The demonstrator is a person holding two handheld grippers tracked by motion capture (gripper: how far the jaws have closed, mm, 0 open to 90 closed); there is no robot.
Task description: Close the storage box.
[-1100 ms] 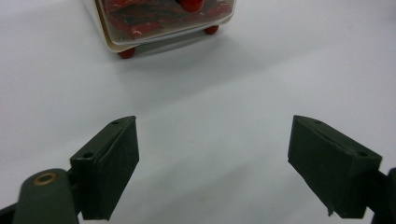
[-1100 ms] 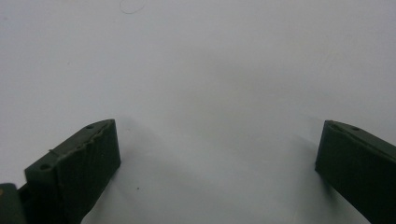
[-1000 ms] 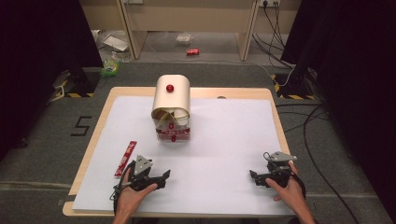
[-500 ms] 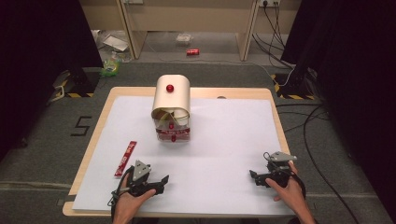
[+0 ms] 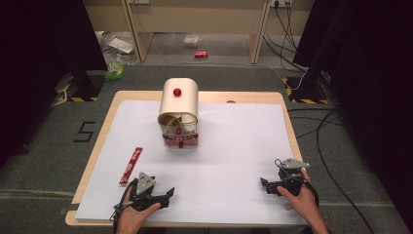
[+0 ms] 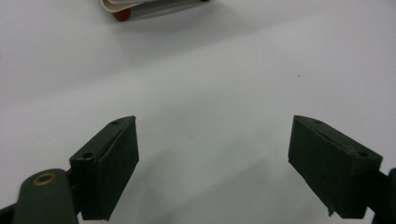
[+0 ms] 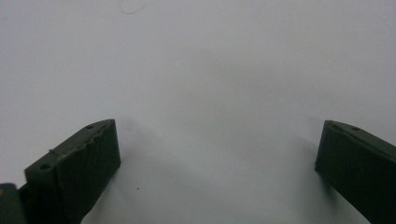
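At table's near edge, L tongs [image 5: 168,195] & R tongs [image 5: 265,184] both gaping, empty, hands low on white sheet [image 5: 234,141].

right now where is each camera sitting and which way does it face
High view: above the person's side, looking forward and down on the table; shows both hands, the left gripper, the right gripper, a red stick and a cream box.
Left gripper view: rides the left gripper, jaws apart, facing the cream box.
Right gripper view: rides the right gripper, jaws apart, facing bare white table.
Shared: high and left gripper views both show the cream box.
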